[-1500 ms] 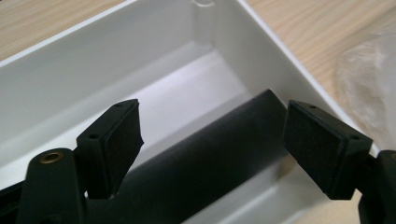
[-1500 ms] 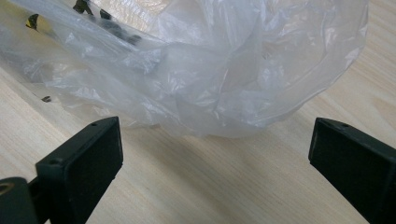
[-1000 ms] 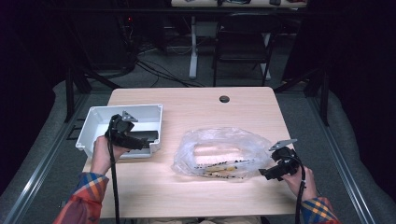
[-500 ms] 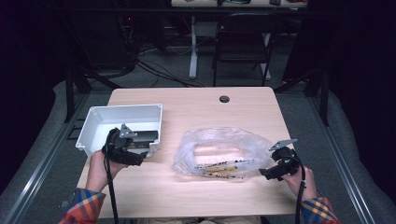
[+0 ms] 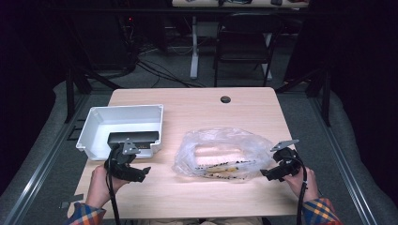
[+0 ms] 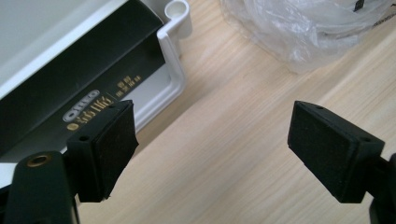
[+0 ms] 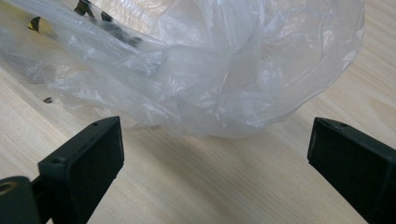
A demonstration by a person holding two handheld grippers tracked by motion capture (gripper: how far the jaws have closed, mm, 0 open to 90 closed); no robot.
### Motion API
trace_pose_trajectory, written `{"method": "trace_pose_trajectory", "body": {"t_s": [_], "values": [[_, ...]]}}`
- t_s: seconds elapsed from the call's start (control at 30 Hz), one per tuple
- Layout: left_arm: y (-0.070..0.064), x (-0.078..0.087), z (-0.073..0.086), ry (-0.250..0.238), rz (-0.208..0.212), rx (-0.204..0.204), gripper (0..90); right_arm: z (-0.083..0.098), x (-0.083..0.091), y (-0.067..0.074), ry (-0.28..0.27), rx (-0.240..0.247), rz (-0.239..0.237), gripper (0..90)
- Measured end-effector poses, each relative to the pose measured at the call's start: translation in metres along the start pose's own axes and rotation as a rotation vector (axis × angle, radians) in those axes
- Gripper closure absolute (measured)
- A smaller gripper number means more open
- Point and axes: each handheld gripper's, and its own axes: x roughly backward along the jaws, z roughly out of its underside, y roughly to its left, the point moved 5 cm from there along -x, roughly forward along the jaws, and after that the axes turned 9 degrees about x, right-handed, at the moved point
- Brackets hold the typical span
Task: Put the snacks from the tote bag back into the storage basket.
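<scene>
A white plastic bin (image 5: 119, 123) stands at the table's left, with a flat black box (image 5: 133, 137) bearing gold print lying inside it (image 6: 70, 93). A crumpled clear plastic bag (image 5: 220, 152) with small dark and yellow items lies at the centre right (image 7: 210, 60). My left gripper (image 5: 145, 171) hovers just in front of the bin's near corner (image 6: 175, 28), jaws open with only bare wood between them (image 6: 212, 149). At the bag's right edge, my right gripper (image 5: 265, 174) stands open too, the bag just beyond its fingertips (image 7: 215, 158).
The wooden table (image 5: 197, 105) has a round cable hole (image 5: 225, 99) near its far edge. A folding chair (image 5: 244, 42) and desk legs stand beyond the table. Bare wood lies between the bin and the bag and along the near edge.
My left gripper has drawn back from over the bin toward the near edge of the table, empty. The right gripper and the bag have kept still.
</scene>
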Motion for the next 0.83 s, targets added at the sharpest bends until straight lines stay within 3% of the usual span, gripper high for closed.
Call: {"method": "trace_pose_trajectory", "body": {"t_s": [0.5, 0.6, 0.7, 0.77, 0.83], "values": [[-0.008, -0.018, 0.029, 0.016, 0.016, 0.040, 15.1, 0.000, -0.002, 0.000, -0.005, -0.004, -0.003, 3.0], [-0.009, -0.021, 0.031, 0.013, 0.016, 0.037, 15.1, 0.000, -0.002, 0.001, -0.005, -0.004, -0.005, 3.0], [-0.009, -0.025, 0.033, 0.011, -0.011, 0.021, 15.1, 0.000, -0.001, 0.000, -0.006, -0.003, -0.007, 3.0], [-0.010, -0.028, 0.034, 0.022, 0.014, 0.024, 15.0, 0.000, -0.001, 0.000, -0.007, -0.003, -0.007, 3.0], [-0.011, -0.029, 0.033, 0.017, 0.005, 0.022, 14.6, 0.001, -0.001, 0.000, -0.007, -0.003, -0.009, 3.0]]}}
